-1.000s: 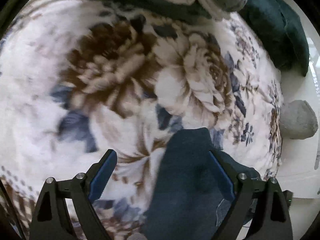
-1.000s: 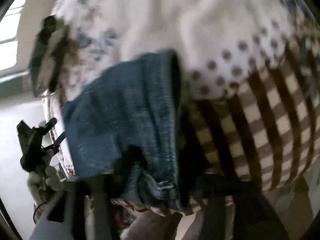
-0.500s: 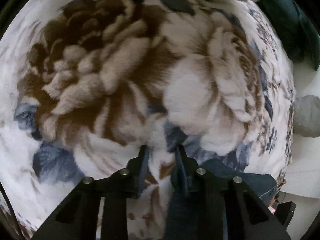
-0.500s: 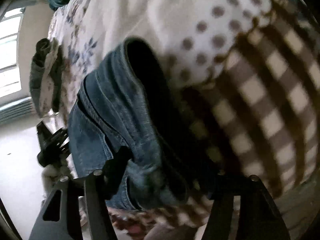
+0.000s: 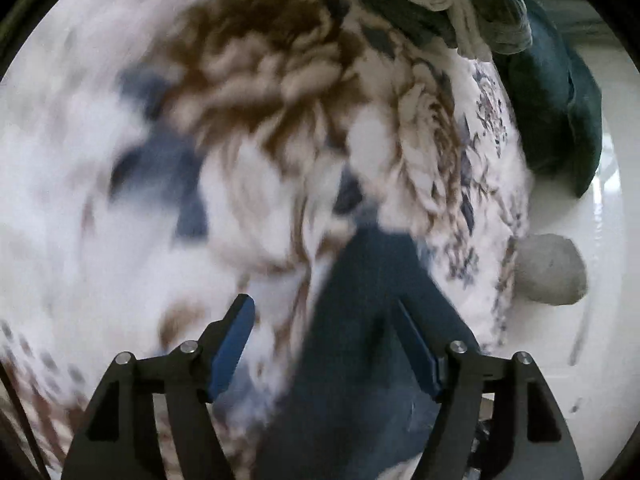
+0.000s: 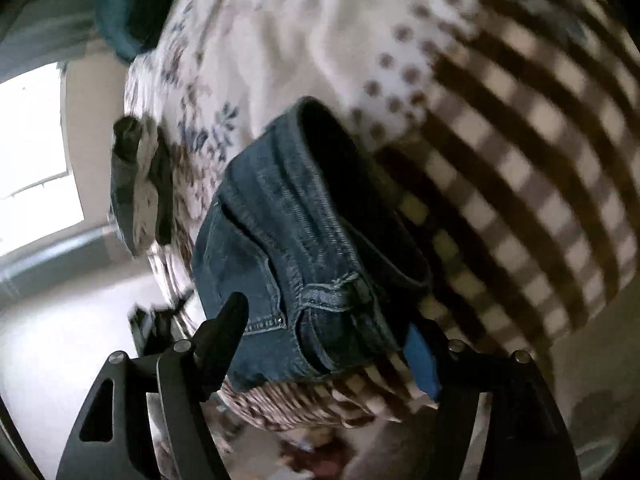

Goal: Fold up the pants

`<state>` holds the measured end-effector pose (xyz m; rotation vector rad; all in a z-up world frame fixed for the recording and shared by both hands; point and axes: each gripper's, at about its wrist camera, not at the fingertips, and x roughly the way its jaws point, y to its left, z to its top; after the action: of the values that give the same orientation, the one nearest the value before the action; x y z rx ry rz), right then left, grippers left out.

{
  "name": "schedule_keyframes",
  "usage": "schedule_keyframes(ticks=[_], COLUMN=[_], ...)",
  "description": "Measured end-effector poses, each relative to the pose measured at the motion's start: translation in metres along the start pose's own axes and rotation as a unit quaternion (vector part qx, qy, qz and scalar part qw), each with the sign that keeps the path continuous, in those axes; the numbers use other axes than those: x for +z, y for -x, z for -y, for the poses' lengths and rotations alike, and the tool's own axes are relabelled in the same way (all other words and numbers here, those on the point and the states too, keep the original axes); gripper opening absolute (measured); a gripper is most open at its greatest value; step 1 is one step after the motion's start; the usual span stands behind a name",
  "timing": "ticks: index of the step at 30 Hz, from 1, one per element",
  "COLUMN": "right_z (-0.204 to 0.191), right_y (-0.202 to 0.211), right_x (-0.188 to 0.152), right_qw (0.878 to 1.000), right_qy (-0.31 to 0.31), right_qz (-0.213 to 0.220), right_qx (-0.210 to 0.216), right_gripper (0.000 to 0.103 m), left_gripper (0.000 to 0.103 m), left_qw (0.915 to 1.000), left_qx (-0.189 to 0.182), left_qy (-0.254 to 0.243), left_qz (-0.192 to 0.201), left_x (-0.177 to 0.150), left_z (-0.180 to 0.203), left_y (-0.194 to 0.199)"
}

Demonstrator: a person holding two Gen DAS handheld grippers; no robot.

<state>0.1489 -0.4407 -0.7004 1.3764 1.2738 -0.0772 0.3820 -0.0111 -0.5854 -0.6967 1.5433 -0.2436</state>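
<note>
We see the bed (image 5: 100,240) filling both frames, its floral blanket blurred. The jeans (image 6: 304,248) lie folded at its edge, lower centre of the right view, long axis running up-right from the waistband corner nearest us. Our right claw (image 6: 332,340) is spread, straddling that corner without pinching. Our left claw (image 5: 324,340) is spread too, with denim lower right between its fingers.

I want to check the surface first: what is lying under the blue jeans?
Under the jeans lies a blanket, floral with dots and brown checks; both views show it around them. What is below the blanket, and the part beneath the denim, is covered.
</note>
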Motion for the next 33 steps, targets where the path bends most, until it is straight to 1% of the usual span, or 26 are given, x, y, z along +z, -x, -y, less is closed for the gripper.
schedule_keyframes(ticks=[1, 3, 4, 5, 7, 8, 9, 10, 11, 13, 14, 15, 16, 18, 19, 20, 21, 22, 25, 26, 29, 30, 31, 32, 33], right_z=[0.004, 0.014, 0.019, 0.025, 0.035, 0.039, 0.043, 0.047, 0.050, 0.049, 0.046, 0.041, 0.038, 0.032, 0.028, 0.024, 0.021, 0.020, 0.024, 0.023, 0.019, 0.017, 0.013, 0.012, 0.010], right_y=[-0.004, -0.012, -0.016, -0.019, -0.022, -0.020, -0.018, -0.021, -0.024, -0.042, -0.051, -0.065, -0.079, -0.090, -0.090, -0.086, -0.077, -0.072, -0.067, -0.065, -0.048, -0.042, -0.035, -0.033, -0.030], right_x=[0.001, 0.000, 0.000, -0.001, -0.011, -0.017, -0.024, -0.030, -0.034, -0.036, -0.033, -0.030, -0.025, -0.021, -0.020, -0.020, -0.021, -0.022, -0.023, -0.024, -0.034, -0.042, -0.040, -0.043, -0.045], right_qw=[1.000, 1.000, 0.999, 0.999, 0.998, 0.997, 0.996, 0.995, 0.994, 0.992, 0.992, 0.993, 0.993, 0.995, 0.997, 0.998, 0.999, 0.999, 0.999, 0.999, 0.999, 0.999, 0.999, 0.999, 0.999], right_qy=[-0.011, -0.026, -0.036, -0.047, -0.066, -0.072, -0.079, -0.086, -0.088, -0.081, -0.070, -0.058, -0.054, -0.051, -0.048, -0.042, -0.034, -0.032, -0.040, -0.041, -0.043, -0.044, -0.047, -0.049, -0.047], right_qz=[0.002, -0.002, -0.006, -0.009, -0.018, -0.015, -0.013, -0.016, -0.021, -0.033, -0.040, -0.045, -0.050, -0.038, -0.034, -0.026, -0.008, -0.002, -0.015, -0.019, -0.013, -0.010, -0.013, -0.012, -0.006], right_qx=[0.006, 0.011, 0.008, 0.009, 0.015, 0.017, 0.028, 0.053, 0.069, 0.096, 0.102, 0.097, 0.097, 0.075, 0.052, 0.035, 0.019, 0.011, 0.020, 0.018, 0.001, 0.012, 0.015, 0.011, 0.004], right_gripper=[0.077, 0.078, 0.078, 0.078, 0.078, 0.078, 0.079, 0.081, 0.081, 0.081, 0.081, 0.081, 0.083, 0.080, 0.072, 0.065, 0.064, 0.063, 0.064, 0.065, 0.065, 0.065, 0.064, 0.051, 0.033], left_gripper=[0.069, 0.071, 0.076, 0.078, 0.079, 0.079, 0.079, 0.079, 0.079, 0.079, 0.079, 0.079, 0.079, 0.081, 0.081, 0.081, 0.081, 0.081, 0.081, 0.079, 0.079, 0.079, 0.079, 0.079, 0.079], left_qw=[0.9999, 0.9996, 0.9995, 0.9994, 0.9992, 0.9991, 0.9990, 0.9989, 0.9988, 0.9980, 0.9978, 0.9977, 0.9977, 0.9983, 0.9983, 0.9981, 0.9978, 0.9973, 0.9973, 0.9974, 0.9976, 0.9971, 0.9969, 0.9965, 0.9959], left_qx=[-0.012, -0.018, -0.021, -0.025, -0.030, -0.031, -0.033, -0.035, -0.037, -0.046, -0.047, -0.048, -0.048, -0.032, -0.027, -0.018, -0.011, -0.006, 0.005, 0.012, 0.018, 0.023, 0.026, 0.031, 0.038], left_qy=[0.004, 0.001, 0.002, 0.003, 0.007, 0.007, 0.004, 0.000, -0.003, -0.009, -0.011, -0.012, -0.013, -0.020, -0.025, -0.036, -0.047, -0.055, -0.049, -0.045, -0.053, -0.060, -0.063, -0.065, -0.072], left_qz=[-0.009, -0.022, -0.023, -0.024, -0.026, -0.028, -0.029, -0.032, -0.033, -0.042, -0.045, -0.046, -0.047, -0.044, -0.044, -0.046, -0.046, -0.047, -0.054, -0.055, -0.041, -0.040, -0.041, -0.041, -0.039], left_x=[-0.007, -0.020, -0.025, -0.028, -0.027, -0.027, -0.027, -0.029, -0.029, -0.029, -0.030, -0.031, -0.031, -0.031, -0.031, -0.031, -0.032, -0.032, -0.033, -0.036, -0.059, -0.070, -0.077, -0.085, -0.091], left_z=[-0.004, -0.001, -0.002, -0.001, 0.001, 0.001, 0.002, 0.002, 0.002, 0.004, 0.003, 0.003, 0.003, 0.002, 0.004, 0.006, 0.008, 0.011, 0.012, 0.012, 0.017, 0.019, 0.019, 0.020, 0.021], left_y=[-0.002, -0.014, -0.020, -0.025, -0.033, -0.033, -0.033, -0.033, -0.033, -0.037, -0.037, -0.039, -0.041, -0.040, -0.041, -0.042, -0.043, -0.044, -0.036, -0.030, -0.003, 0.003, 0.004, 0.002, 0.000])
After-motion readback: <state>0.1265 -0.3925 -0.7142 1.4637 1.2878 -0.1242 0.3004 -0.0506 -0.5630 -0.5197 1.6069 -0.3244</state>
